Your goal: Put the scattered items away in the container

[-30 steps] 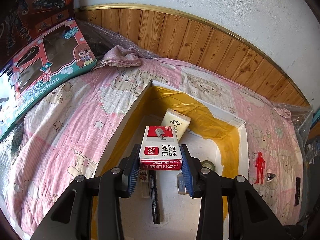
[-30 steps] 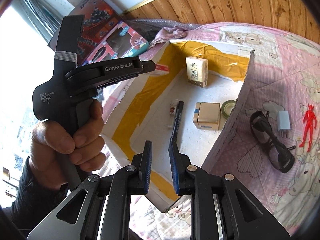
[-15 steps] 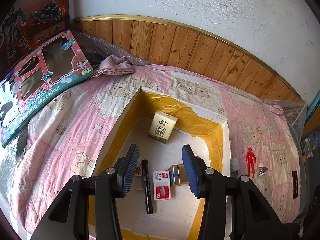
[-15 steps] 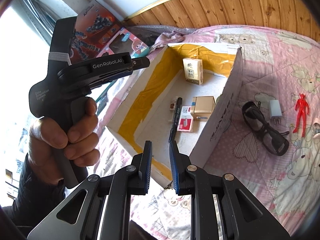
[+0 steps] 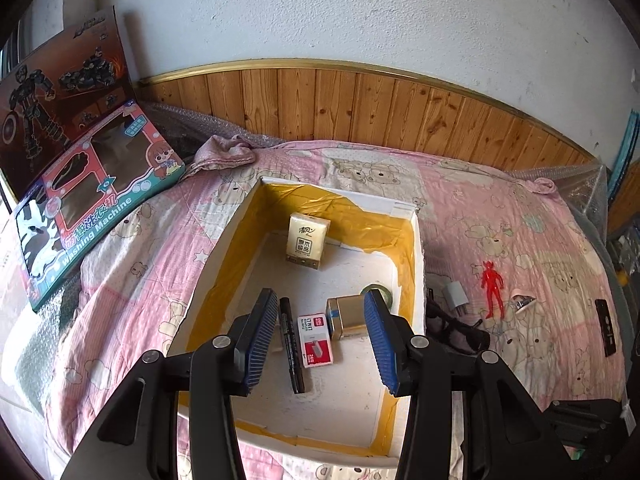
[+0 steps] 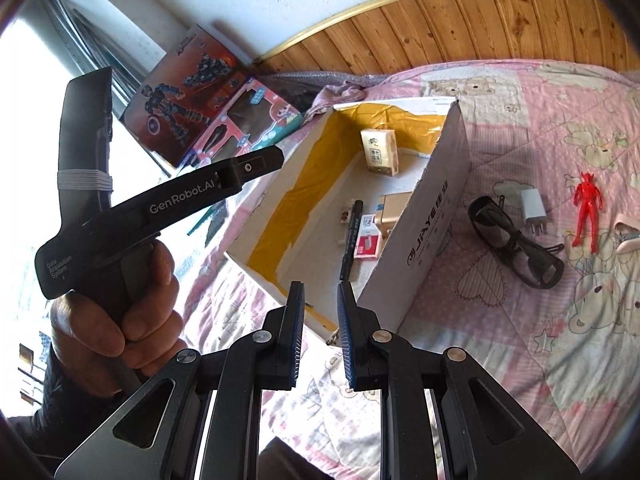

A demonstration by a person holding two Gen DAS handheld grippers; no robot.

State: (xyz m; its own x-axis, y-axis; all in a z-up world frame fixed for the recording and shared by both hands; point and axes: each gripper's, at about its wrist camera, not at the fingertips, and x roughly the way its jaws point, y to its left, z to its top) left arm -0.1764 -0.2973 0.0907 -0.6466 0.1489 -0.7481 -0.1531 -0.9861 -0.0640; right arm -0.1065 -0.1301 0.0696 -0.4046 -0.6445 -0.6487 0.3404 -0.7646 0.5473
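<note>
A white cardboard box (image 5: 418,264) with yellow tape inside lies on the pink bedspread. In it are a red and white staples box (image 5: 316,336), a black marker (image 5: 292,352), a tissue pack (image 5: 306,242), a small gold box (image 5: 348,314) and a tape roll (image 5: 380,292). My left gripper (image 5: 320,296) hovers above the box, open and holding nothing. My right gripper (image 6: 320,284) hangs near the box's front corner, open by a narrow gap with nothing in it. Right of the box lie black glasses (image 6: 516,240), a white charger (image 6: 534,210) and a red figure (image 6: 586,208).
Toy cartons (image 5: 80,184) lean at the bed's left end, by a crumpled cloth (image 5: 224,152). A wood-panelled wall (image 5: 360,112) runs behind the bed. A small black item (image 5: 606,326) and a pale clip-like thing (image 5: 522,300) lie at the far right. A hand (image 6: 120,312) holds the left gripper's handle.
My left gripper opened and let go of the staples box, which now lies on the box floor beside the marker. It then rose and drew back. The right gripper kept its narrow gap.
</note>
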